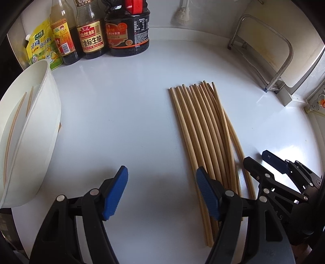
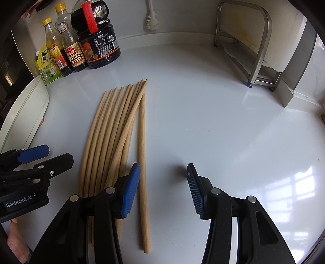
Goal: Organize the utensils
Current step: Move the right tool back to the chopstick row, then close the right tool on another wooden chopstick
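Observation:
Several wooden chopsticks (image 1: 205, 130) lie side by side on the white counter; they also show in the right wrist view (image 2: 113, 132). A white holder (image 1: 38, 130) lies at the left with two chopsticks (image 1: 14, 130) inside; its side shows in the right wrist view (image 2: 26, 113). My left gripper (image 1: 161, 190) is open and empty, just left of the chopsticks' near ends. My right gripper (image 2: 163, 188) is open and empty, its left pad (image 2: 131, 190) over the rightmost chopsticks. Each gripper shows in the other's view, the right (image 1: 262, 162) and the left (image 2: 46, 156).
Sauce bottles (image 1: 91, 30) and a yellow pouch (image 1: 40, 46) stand at the back left. A metal rack (image 1: 264, 50) stands at the back right, also in the right wrist view (image 2: 254, 40). A white brush (image 2: 151, 18) hangs on the back wall.

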`<state>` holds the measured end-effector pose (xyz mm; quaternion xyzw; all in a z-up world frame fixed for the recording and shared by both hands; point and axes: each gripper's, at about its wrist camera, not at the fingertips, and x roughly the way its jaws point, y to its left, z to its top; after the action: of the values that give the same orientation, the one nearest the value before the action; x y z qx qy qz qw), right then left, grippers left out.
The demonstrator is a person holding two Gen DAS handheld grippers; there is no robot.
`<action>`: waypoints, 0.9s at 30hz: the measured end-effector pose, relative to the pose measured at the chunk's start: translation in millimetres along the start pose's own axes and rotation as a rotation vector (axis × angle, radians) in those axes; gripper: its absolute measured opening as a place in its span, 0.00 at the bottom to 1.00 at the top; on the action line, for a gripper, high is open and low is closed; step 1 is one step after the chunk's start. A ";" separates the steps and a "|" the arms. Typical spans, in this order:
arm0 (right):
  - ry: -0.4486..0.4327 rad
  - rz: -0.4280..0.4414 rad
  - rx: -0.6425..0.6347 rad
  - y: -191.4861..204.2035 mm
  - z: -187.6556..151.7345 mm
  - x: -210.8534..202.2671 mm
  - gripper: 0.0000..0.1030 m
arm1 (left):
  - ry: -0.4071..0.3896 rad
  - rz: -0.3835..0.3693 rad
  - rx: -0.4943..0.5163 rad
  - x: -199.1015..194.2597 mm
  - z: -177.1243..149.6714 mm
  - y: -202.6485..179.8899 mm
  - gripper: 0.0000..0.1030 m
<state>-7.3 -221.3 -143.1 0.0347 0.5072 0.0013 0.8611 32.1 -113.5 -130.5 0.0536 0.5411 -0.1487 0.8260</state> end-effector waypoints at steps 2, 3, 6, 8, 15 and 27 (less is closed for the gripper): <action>-0.002 -0.004 0.004 -2.9 -0.8 -0.5 0.45 | 0.000 -0.003 0.002 1.1 0.3 -2.0 0.66; -0.003 -0.007 0.005 -4.4 -1.1 -0.7 0.45 | -0.001 -0.003 0.004 1.7 0.7 -3.3 0.66; -0.005 -0.007 0.014 -8.3 -1.6 -1.1 0.45 | -0.001 0.003 0.012 5.4 1.3 -6.6 0.66; -0.006 -0.009 0.019 -10.4 -1.6 -0.9 0.45 | 0.004 0.009 0.014 9.0 1.3 -8.2 0.66; -0.010 -0.011 0.019 -13.7 -3.7 -3.3 0.45 | 0.014 0.025 0.011 18.4 -1.3 -9.6 0.66; -0.029 -0.037 -0.041 -2.4 0.7 3.5 0.45 | -0.002 0.070 0.011 19.1 0.0 -11.4 0.61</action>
<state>-5.1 -223.7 -146.0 0.0078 0.4950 -0.0050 0.8688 35.7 -127.9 -147.1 0.0769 0.5374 -0.1226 0.8308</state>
